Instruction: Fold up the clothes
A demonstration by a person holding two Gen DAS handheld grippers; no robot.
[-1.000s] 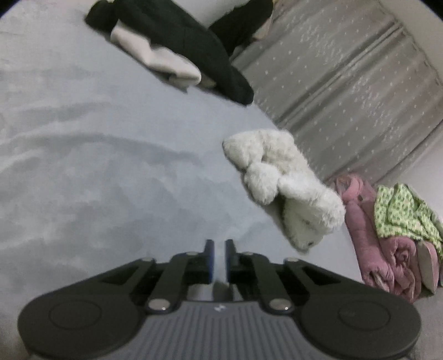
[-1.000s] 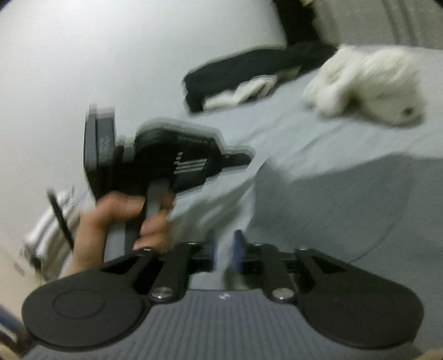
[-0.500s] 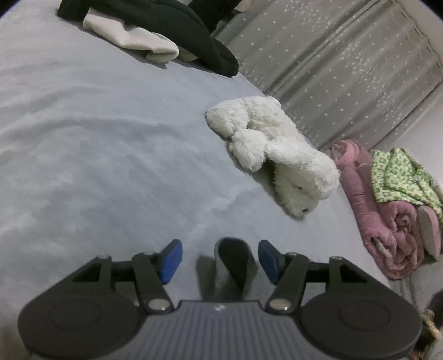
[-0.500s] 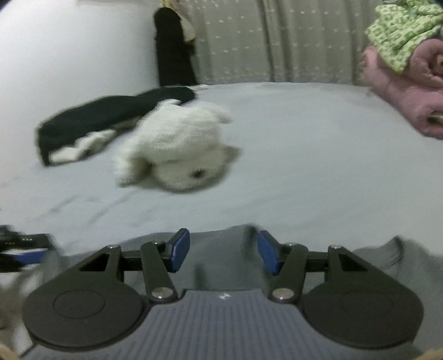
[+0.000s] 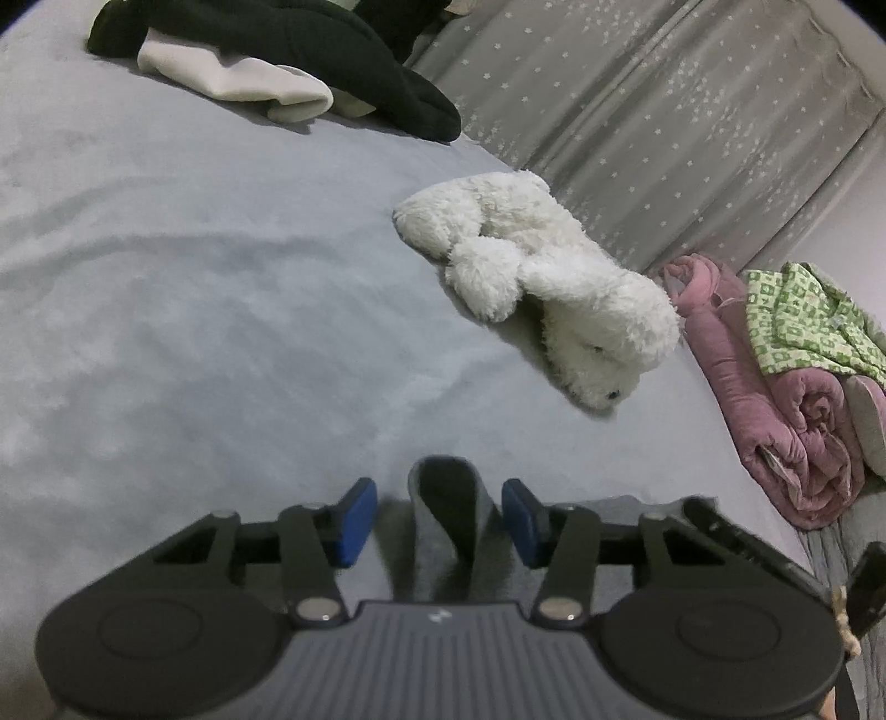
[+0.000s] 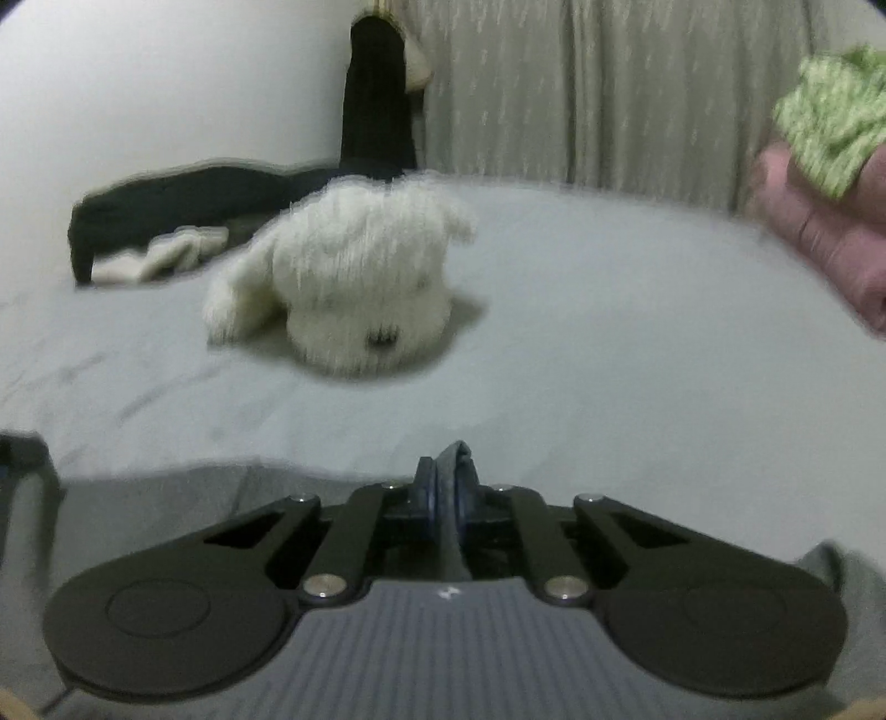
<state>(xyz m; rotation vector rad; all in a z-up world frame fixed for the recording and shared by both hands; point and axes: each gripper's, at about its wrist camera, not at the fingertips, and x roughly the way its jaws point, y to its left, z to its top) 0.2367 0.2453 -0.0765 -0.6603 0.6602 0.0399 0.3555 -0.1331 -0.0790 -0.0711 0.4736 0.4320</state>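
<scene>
The left gripper [image 5: 438,522] is wide open around a loop of gray cloth [image 5: 451,512] on the bed [image 5: 194,332]. The right gripper [image 6: 446,488] pinches the cloth tight. Further off lie a white plush dog [image 5: 545,288], pink blankets [image 5: 786,426], and black clothes [image 5: 310,50].

Each handheld gripper, the left gripper [image 5: 437,520] and the right gripper [image 6: 446,490], has a ribbed grey housing with a small white logo near its far edge. 2 black linkage arms fan out from round black discs, each with a silver screw. Blue fingertips [image 5: 354,520] cap the black fingers.
</scene>
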